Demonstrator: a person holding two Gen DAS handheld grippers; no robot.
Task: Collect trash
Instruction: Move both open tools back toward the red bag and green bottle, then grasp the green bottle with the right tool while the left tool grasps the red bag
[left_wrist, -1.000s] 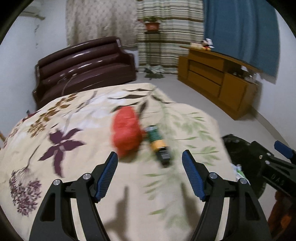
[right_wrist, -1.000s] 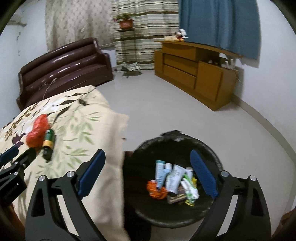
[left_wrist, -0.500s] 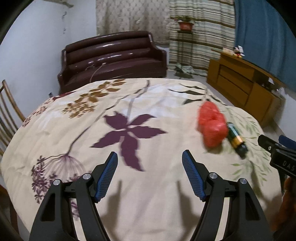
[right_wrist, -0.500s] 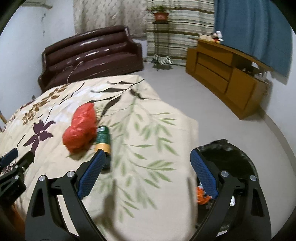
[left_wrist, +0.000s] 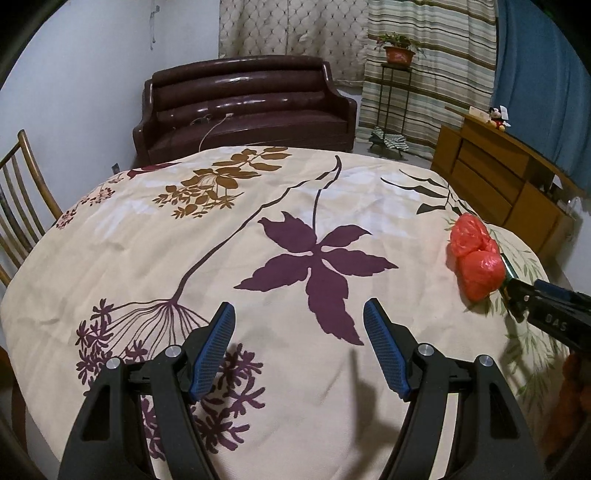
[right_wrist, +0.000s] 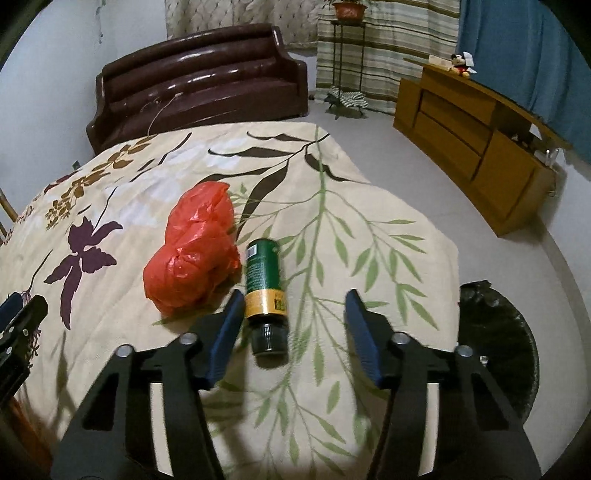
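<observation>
The right tongs (right_wrist: 291, 328) are closing around the green bottle (right_wrist: 265, 291) lying at six o'clock of the red bag (right_wrist: 194, 254) on the surface (right_wrist: 332, 229), not yet gripping, while the left tongs (left_wrist: 299, 347) hang apart, empty

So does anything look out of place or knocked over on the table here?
Yes: a green bottle lies on its side on the floral tablecloth, cap toward the closing right gripper, touching a crumpled red plastic bag. Nothing looks spilled.
</observation>
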